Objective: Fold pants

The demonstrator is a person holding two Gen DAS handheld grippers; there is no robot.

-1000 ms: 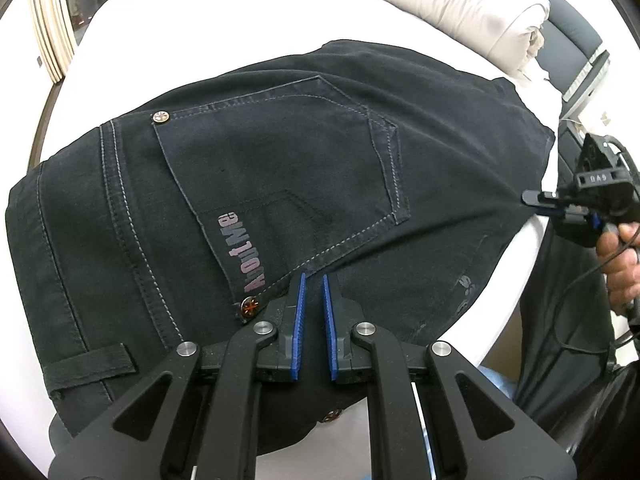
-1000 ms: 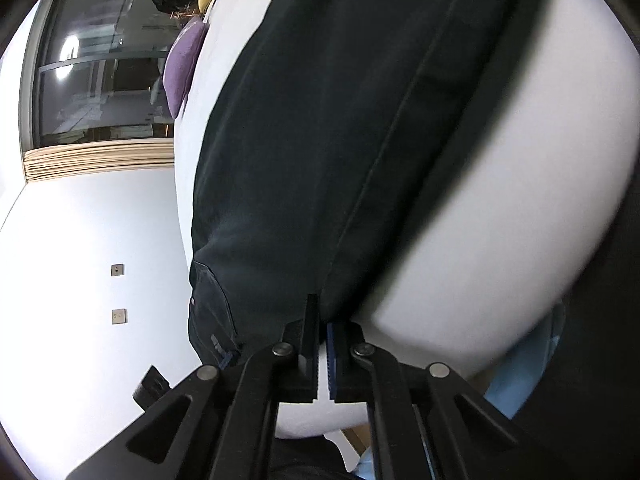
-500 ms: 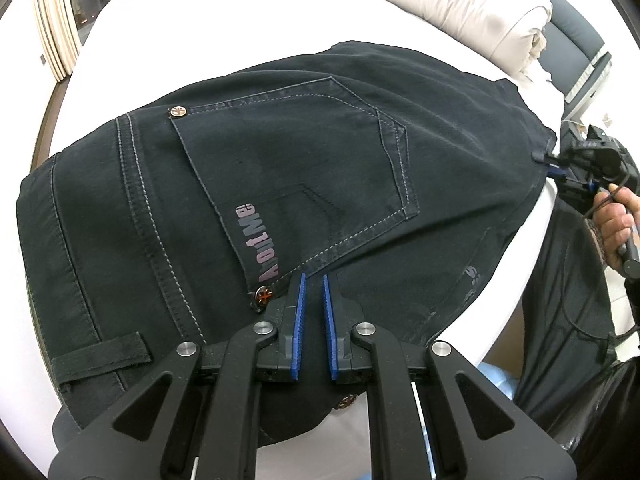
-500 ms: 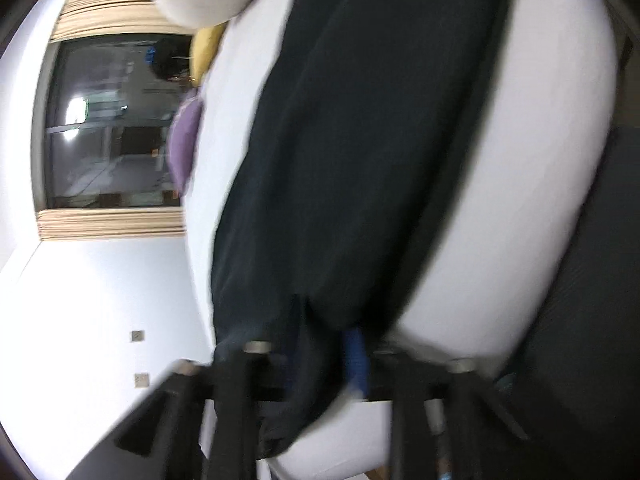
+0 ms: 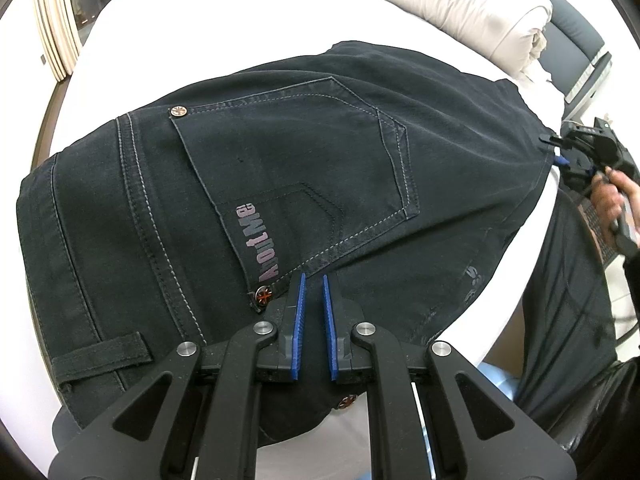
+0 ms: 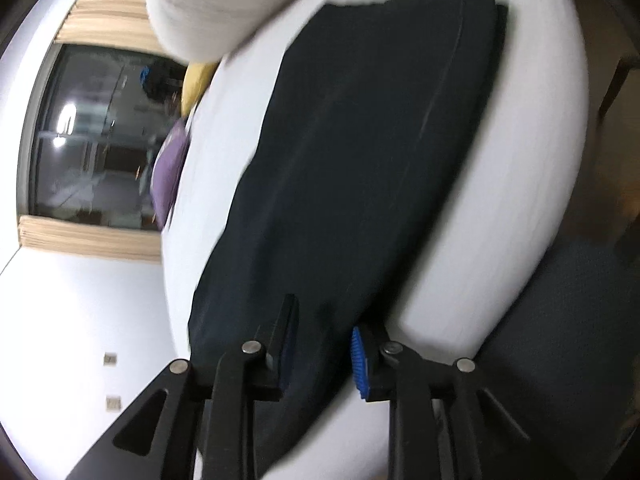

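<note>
On the white bed [image 5: 224, 56], dark pants [image 5: 304, 184] lie flat, back pocket up, directly ahead of the left gripper [image 5: 312, 320]. Its 2 blue pads are nearly together and seem to pinch the waistband edge beside them, though the contact is hard to confirm. The right gripper [image 6: 322, 350], clenched on the fabric a second ago, has now spread its jaws and let go, with the cloth lying loose between them. That suggests one placement is finished and a regrasp comes next. The pants' long axis runs from the left gripper's waistband end away toward the right gripper.
</note>
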